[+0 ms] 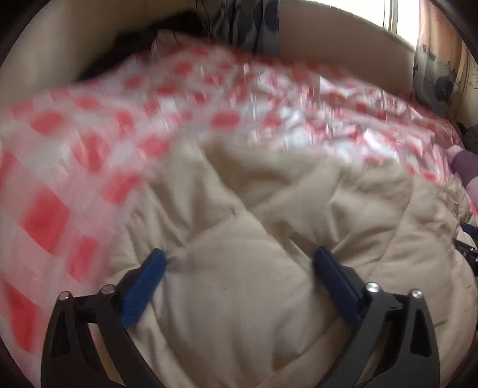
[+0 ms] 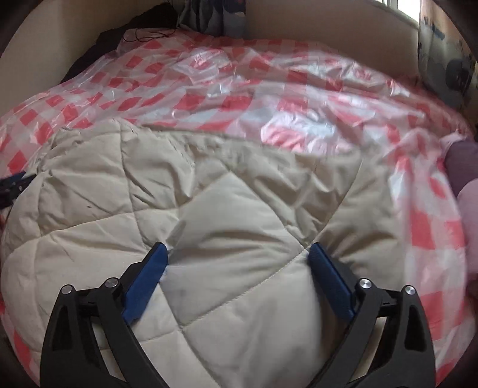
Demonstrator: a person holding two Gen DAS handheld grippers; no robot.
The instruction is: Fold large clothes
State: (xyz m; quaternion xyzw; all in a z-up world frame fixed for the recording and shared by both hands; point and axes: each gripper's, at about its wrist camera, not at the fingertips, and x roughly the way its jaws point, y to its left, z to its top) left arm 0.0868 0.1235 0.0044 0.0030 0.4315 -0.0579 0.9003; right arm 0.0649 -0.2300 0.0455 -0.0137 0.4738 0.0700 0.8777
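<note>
A beige quilted padded garment [image 1: 269,238] lies spread on a red-and-white checked plastic sheet [image 1: 89,125]. My left gripper [image 1: 240,256] is open, its blue fingers wide apart just above the garment's puffy surface. In the right wrist view the same garment [image 2: 149,191] fills the lower middle, over the checked sheet [image 2: 239,77]. My right gripper [image 2: 237,250] is open too, fingers spread over a quilted panel, holding nothing. The left wrist view is motion-blurred. The other gripper [image 2: 15,182] shows at the left edge of the right wrist view.
A beige wall or headboard [image 2: 313,24] runs behind the bed. Dark patterned fabric [image 2: 209,15] hangs at the back. A patterned cushion [image 2: 448,65] sits at the far right under a bright window. A purple and pink item [image 2: 460,167] lies at the right edge.
</note>
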